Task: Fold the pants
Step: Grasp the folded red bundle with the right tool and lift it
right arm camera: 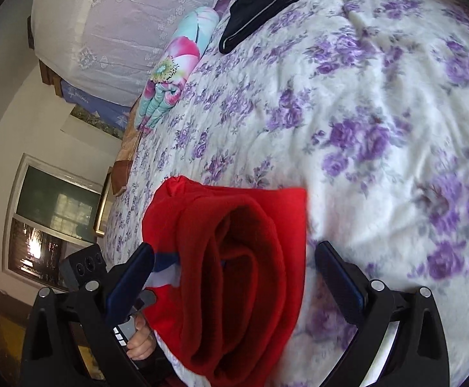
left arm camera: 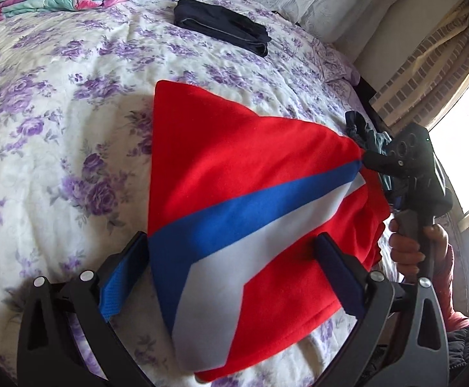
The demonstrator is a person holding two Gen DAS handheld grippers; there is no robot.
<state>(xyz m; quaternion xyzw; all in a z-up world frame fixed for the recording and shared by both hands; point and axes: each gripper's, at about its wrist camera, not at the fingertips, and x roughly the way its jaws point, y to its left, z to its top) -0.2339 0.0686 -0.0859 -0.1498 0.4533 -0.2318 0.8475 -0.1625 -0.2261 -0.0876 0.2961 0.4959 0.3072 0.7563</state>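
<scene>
The red pants (left arm camera: 234, 174) hung stretched between both grippers above the bed (left arm camera: 57, 103). The right gripper (left arm camera: 365, 158) pinched one corner near the bed's edge. The left gripper (left arm camera: 234, 264) showed spread fingers around fabric; grip unclear. Open bedspread lay beyond, dark folded clothes (left arm camera: 221, 30) far off.

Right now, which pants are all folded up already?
The dark navy pants, lying flat near the pillows. The red pants with the blue-and-white stripe hang stretched between both tools, not yet laid down.
</scene>
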